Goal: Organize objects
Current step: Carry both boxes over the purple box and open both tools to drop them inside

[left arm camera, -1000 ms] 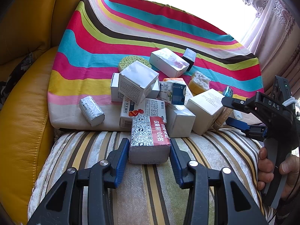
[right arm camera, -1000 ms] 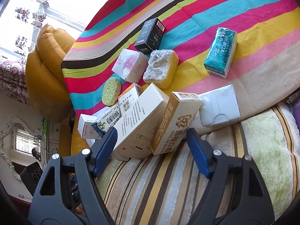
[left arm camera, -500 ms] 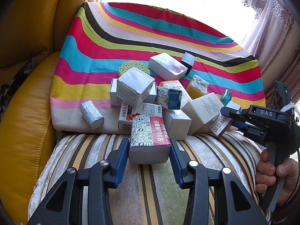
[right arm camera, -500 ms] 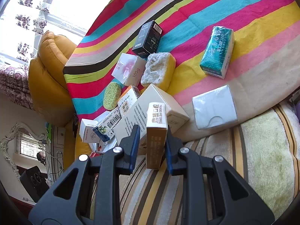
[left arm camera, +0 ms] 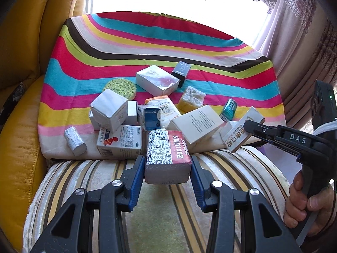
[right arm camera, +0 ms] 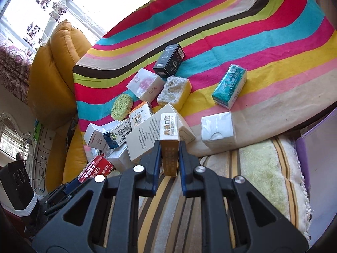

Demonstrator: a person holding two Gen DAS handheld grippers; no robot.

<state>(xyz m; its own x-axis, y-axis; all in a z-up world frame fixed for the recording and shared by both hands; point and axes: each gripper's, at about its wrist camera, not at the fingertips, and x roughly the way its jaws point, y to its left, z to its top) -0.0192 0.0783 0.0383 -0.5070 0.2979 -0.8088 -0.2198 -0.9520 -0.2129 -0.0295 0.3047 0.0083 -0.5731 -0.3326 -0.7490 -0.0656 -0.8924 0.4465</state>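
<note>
While my left hand-held gripper (left arm camera: 167, 169) is pinching the QR pack (left arm camera: 167, 157) above the striped cushion (left arm camera: 147, 217), my right hand-held gripper (right arm camera: 170, 156) is clamping the orange box (right arm camera: 169, 145), its jaws having just closed on it; the pile (left arm camera: 126, 116) is lying just beyond both.

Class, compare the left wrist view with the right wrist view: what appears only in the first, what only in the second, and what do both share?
Only the left wrist view shows the silver-wrapped roll, the person's hand holding the right tool, and the QR code on top of the tissue pack.

Only the right wrist view shows the purple object at the right edge and the barcode on the black box.

Both show the striped cloth, the green sponge, the teal pack and the narrow dental box clamped in the right tool.
</note>
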